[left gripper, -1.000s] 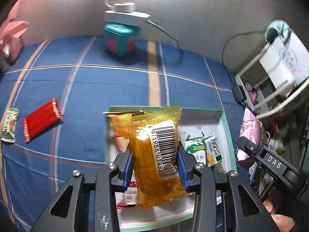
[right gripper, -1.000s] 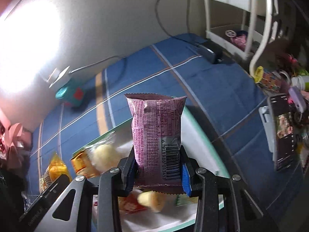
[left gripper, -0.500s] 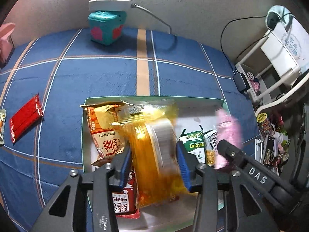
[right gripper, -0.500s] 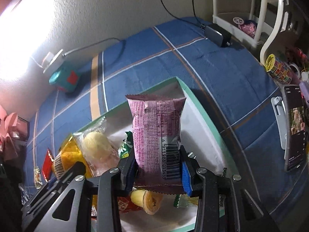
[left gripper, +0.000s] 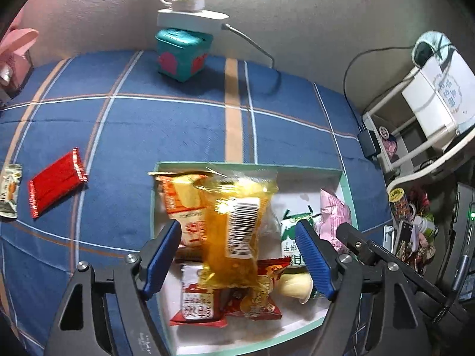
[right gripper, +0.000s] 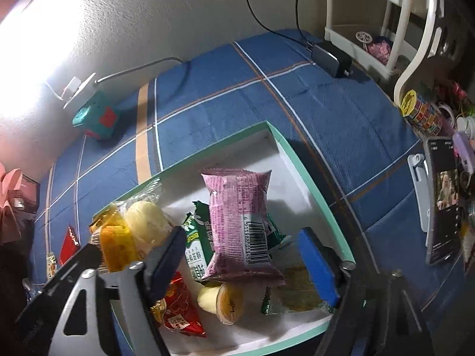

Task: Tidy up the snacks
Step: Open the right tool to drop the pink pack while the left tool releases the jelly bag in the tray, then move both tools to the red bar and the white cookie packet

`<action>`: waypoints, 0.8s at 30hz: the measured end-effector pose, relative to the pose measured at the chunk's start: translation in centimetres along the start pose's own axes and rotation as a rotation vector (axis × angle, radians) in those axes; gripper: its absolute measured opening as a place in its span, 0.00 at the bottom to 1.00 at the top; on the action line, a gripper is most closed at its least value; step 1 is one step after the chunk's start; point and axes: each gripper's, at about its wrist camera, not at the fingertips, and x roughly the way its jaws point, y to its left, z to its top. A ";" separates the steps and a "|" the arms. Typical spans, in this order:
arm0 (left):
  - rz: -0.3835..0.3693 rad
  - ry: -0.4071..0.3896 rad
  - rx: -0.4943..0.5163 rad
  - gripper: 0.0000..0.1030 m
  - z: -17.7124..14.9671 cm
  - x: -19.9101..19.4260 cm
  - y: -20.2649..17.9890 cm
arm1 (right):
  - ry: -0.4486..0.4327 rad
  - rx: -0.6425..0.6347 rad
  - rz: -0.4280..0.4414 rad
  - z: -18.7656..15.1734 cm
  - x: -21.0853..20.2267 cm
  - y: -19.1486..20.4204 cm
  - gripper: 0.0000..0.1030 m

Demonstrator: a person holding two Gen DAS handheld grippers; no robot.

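Observation:
A white box with a teal rim (left gripper: 346,184) (right gripper: 299,163) lies on the blue plaid cloth and holds several snack packets. My left gripper (left gripper: 239,255) is open above it; an orange-yellow packet (left gripper: 237,222) sits loose between its spread fingers, over the other snacks. My right gripper (right gripper: 240,264) is also open; a pink packet (right gripper: 237,222) rests free between its fingers on a green biscuit packet (right gripper: 196,246). The pink packet also shows in the left wrist view (left gripper: 332,210).
A red packet (left gripper: 56,184) and a small pale packet (left gripper: 10,190) lie on the cloth left of the box. A teal tin (left gripper: 182,55) with a white power strip stands by the wall. A white rack (left gripper: 421,112), phone (right gripper: 442,201) and clutter are at the right.
Both grippers have opened over the box. The orange-yellow packet and the pink packet were let go and now lie among the snacks in the box.

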 end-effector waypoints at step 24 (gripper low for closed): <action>0.423 -0.129 0.026 0.95 1.2 -4.3 8.1 | -0.054 -0.111 -0.021 -0.8 -1.9 6.3 1.00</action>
